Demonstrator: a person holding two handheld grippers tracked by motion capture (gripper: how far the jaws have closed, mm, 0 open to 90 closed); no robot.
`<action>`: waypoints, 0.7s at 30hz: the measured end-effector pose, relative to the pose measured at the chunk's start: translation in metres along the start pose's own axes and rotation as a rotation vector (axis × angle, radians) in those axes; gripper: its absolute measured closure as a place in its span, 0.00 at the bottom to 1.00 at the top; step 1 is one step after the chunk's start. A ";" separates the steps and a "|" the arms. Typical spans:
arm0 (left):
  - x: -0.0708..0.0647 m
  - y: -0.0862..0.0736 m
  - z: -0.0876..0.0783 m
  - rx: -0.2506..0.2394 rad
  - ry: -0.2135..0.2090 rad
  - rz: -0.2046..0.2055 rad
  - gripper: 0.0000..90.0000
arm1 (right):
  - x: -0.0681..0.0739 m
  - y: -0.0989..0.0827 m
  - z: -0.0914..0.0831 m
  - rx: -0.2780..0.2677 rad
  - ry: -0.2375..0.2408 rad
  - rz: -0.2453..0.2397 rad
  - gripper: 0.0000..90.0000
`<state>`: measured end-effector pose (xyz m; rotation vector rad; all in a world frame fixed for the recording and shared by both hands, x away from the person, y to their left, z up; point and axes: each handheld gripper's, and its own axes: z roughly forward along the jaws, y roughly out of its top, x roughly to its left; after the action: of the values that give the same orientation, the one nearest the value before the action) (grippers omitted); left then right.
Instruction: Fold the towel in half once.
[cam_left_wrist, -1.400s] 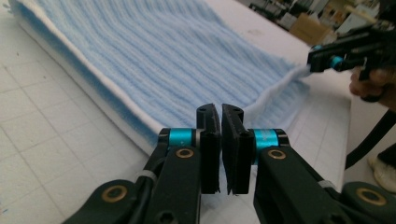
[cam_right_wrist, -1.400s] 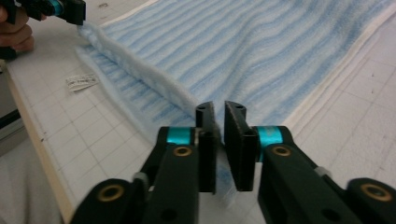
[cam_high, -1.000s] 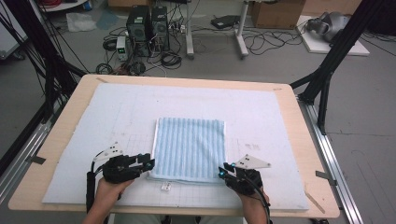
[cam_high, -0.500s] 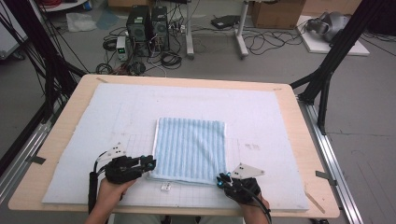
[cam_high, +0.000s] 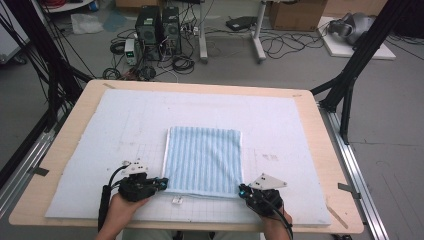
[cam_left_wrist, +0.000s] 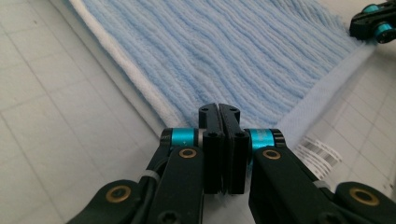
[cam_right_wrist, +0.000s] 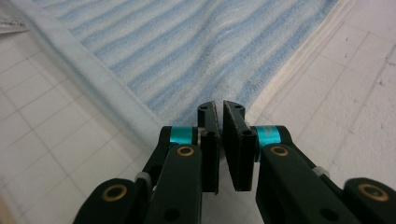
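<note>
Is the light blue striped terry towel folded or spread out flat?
Folded, it seems. The light blue striped terry towel lies flat as a neat rectangle, with a doubled near edge that shows in the left gripper view.

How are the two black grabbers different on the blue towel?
The left gripper pinches the towel's near left corner; the right gripper pinches its near right corner. The left gripper's jaws meet flush; the right gripper's jaws show a thin slit. Both just closed.
</note>
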<state>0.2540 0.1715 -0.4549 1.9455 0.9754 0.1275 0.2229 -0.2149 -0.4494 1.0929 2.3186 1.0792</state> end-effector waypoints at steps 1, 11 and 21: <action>0.000 -0.002 -0.002 0.003 -0.007 0.004 0.98 | 0.000 -0.001 -0.001 -0.001 0.005 0.004 0.94; 0.014 0.013 -0.015 -0.083 -0.058 -0.014 0.87 | -0.023 0.012 -0.010 -0.101 0.014 0.107 0.70; 0.048 0.045 -0.004 -0.219 -0.018 0.026 0.71 | -0.062 0.042 0.015 -0.108 -0.073 0.177 0.93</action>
<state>0.3105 0.1950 -0.4313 1.7564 0.8860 0.2220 0.2921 -0.2386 -0.4273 1.2915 2.1134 1.1918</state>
